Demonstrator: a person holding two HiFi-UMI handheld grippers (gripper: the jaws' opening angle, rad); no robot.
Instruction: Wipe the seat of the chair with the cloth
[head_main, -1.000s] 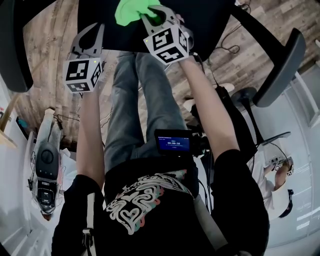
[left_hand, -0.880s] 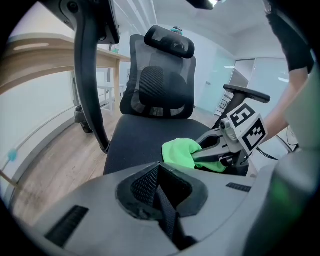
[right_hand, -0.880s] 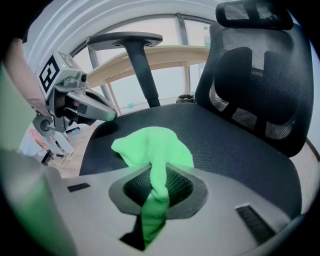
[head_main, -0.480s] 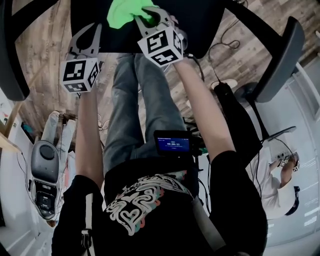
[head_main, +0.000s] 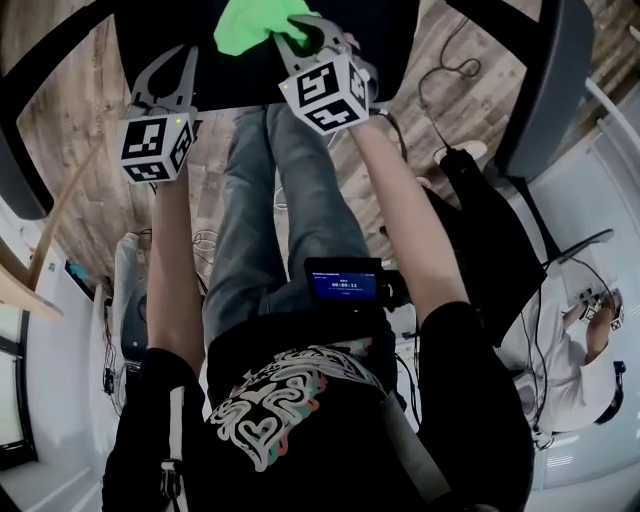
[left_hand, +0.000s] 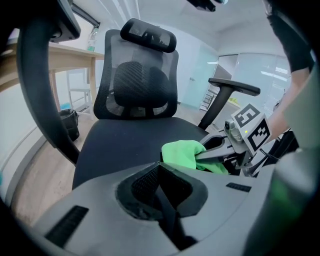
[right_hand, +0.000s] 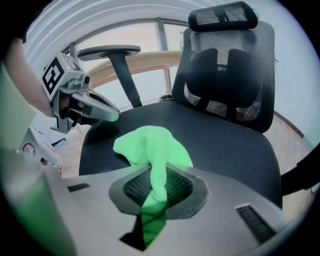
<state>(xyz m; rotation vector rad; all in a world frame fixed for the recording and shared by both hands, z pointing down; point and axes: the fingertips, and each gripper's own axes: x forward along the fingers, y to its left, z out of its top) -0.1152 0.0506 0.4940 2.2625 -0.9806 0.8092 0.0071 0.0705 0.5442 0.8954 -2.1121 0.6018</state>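
A bright green cloth (head_main: 255, 22) lies bunched on the black chair seat (head_main: 385, 35) near its front edge. My right gripper (head_main: 300, 38) is shut on the cloth (right_hand: 150, 145), and a strip of it runs back between the jaws of that gripper (right_hand: 157, 175). My left gripper (head_main: 165, 75) hangs over the seat's front left part, shut and holding nothing. In the left gripper view, that gripper (left_hand: 160, 167) points at the seat (left_hand: 120, 140), with the cloth (left_hand: 182, 152) and the right gripper (left_hand: 222, 152) just to its right. The left gripper (right_hand: 95, 112) also shows in the right gripper view.
The mesh backrest (left_hand: 140, 85) with its headrest rises behind the seat. Armrests stand on both sides (head_main: 545, 80) (head_main: 25, 150). The person's legs (head_main: 270, 200) are against the seat's front. Cables (head_main: 450, 70) lie on the wooden floor. A wooden desk (left_hand: 65, 60) stands left. Another person (head_main: 585, 350) is at the right.
The right gripper and the cloth have shifted slightly left over the seat. The left gripper has barely moved. The head view has swung, so the floor and armrests look displaced.
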